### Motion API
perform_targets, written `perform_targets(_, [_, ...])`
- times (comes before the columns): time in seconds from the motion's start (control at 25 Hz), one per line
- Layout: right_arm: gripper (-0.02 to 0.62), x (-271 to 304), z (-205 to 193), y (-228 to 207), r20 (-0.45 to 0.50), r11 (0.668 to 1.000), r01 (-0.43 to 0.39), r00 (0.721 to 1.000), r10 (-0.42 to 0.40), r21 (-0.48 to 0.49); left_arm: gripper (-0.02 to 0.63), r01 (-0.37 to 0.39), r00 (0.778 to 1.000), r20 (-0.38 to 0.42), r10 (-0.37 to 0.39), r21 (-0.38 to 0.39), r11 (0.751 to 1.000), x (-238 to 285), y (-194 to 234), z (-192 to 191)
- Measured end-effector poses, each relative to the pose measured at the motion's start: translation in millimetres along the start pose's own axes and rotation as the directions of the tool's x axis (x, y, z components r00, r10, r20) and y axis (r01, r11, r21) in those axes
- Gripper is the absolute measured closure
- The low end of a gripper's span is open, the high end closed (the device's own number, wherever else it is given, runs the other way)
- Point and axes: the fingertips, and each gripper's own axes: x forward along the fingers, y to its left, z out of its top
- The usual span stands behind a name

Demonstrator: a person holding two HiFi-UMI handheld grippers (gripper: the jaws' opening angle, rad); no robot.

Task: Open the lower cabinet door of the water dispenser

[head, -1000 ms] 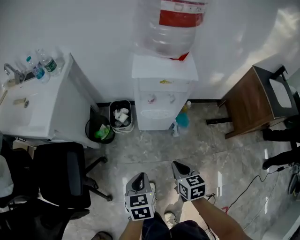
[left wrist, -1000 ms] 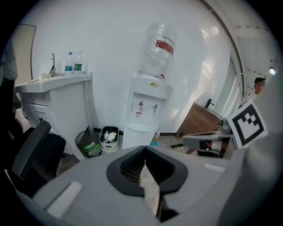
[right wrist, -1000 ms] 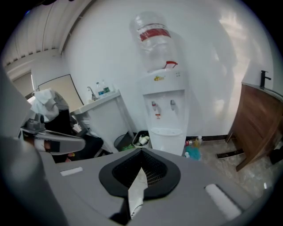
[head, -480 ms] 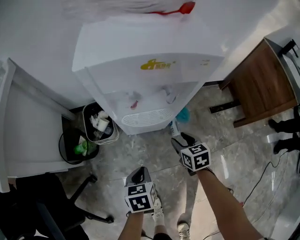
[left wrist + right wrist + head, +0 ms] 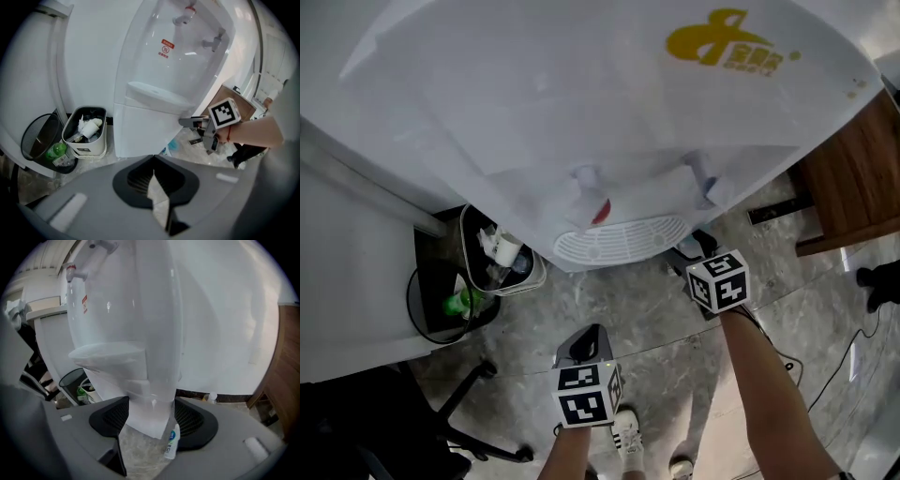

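Note:
The white water dispenser [image 5: 609, 112] fills the top of the head view, and its own top hides the lower cabinet door there. The door [image 5: 143, 133] shows closed below the drip tray [image 5: 154, 96]. My right gripper [image 5: 692, 251] is at the dispenser's right front corner, close to the door's right edge [image 5: 138, 394]. Its jaws [image 5: 151, 417] are opening wide with nothing held between them. My left gripper [image 5: 586, 339] hangs further back over the floor, and its pads [image 5: 153, 180] are together and hold nothing. The right gripper [image 5: 196, 129] also shows beside the cabinet.
A white waste bin [image 5: 502, 253] and a black wire basket [image 5: 450, 305] stand left of the dispenser, against a white counter unit [image 5: 356, 272]. A small bottle [image 5: 171, 441] stands on the floor by the dispenser's right side. A wooden table [image 5: 848, 187] is further right, a black chair [image 5: 384, 422] at lower left.
The head has dropped in close to the dispenser, which now fills the view. Both grippers have moved forward toward it, the right one up to its right front corner.

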Motion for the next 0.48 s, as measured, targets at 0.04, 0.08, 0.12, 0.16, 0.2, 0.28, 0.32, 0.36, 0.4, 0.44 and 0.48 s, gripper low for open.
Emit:
perform_targets(0.04, [0.301,2,2,0,-0.004,1.0,-0.007,1.0,0.007,-0.021,0.598,0.003,1.0,0.002,-0.003,-0.001,1.0,2,1,1])
perform_targets(0.08, [0.299,4,3,0,-0.005,0.999,-0.014,1.0,0.013,-0.034,0.598,0.005,1.0,0.004,-0.005,-0.003,1.0,4,3,1])
perform_targets(0.12, [0.302,4,2,1,-0.006,0.999,-0.018,1.0,0.018,-0.041,0.598,0.006,1.0,0.003,-0.006,-0.005,1.0,5,3,1])
perform_targets(0.16, [0.304,5,1,3,-0.006,0.999,-0.022,1.0,0.022,-0.041,0.598,0.006,1.0,0.0,-0.006,-0.007,1.0,6,4,0])
perform_targets(0.2, [0.298,5,0,4,-0.003,0.999,-0.025,1.0,0.024,-0.03,0.598,0.007,1.0,-0.004,-0.007,-0.006,1.0,6,3,-2])
perform_targets(0.28, [0.296,3,-1,6,0.005,1.0,-0.027,1.0,0.027,0.014,0.598,0.013,1.0,-0.009,-0.012,0.006,1.0,6,0,-6])
perform_targets(0.32, [0.293,1,-1,7,0.007,0.999,-0.025,1.0,0.025,0.031,0.598,0.016,1.0,-0.009,-0.015,0.013,1.0,5,-1,-7])
perform_targets(0.36, [0.291,-1,-2,8,0.005,0.999,-0.019,1.0,0.019,0.04,0.598,0.017,1.0,-0.007,-0.017,0.016,1.0,4,-3,-8])
perform_targets(0.4, [0.292,-4,-5,10,0.001,0.999,-0.009,1.0,0.009,0.042,0.598,0.016,1.0,-0.005,-0.016,0.013,1.0,3,-3,-10])
perform_targets(0.44, [0.296,-9,-10,13,-0.002,0.999,0.002,1.0,-0.002,0.04,0.598,0.015,1.0,-0.004,-0.015,0.003,1.0,1,-4,-12])
perform_targets(0.48, [0.308,-15,-16,17,-0.002,0.999,0.012,1.0,-0.012,0.041,0.598,0.013,1.0,-0.002,-0.013,-0.009,1.0,0,-5,-15])
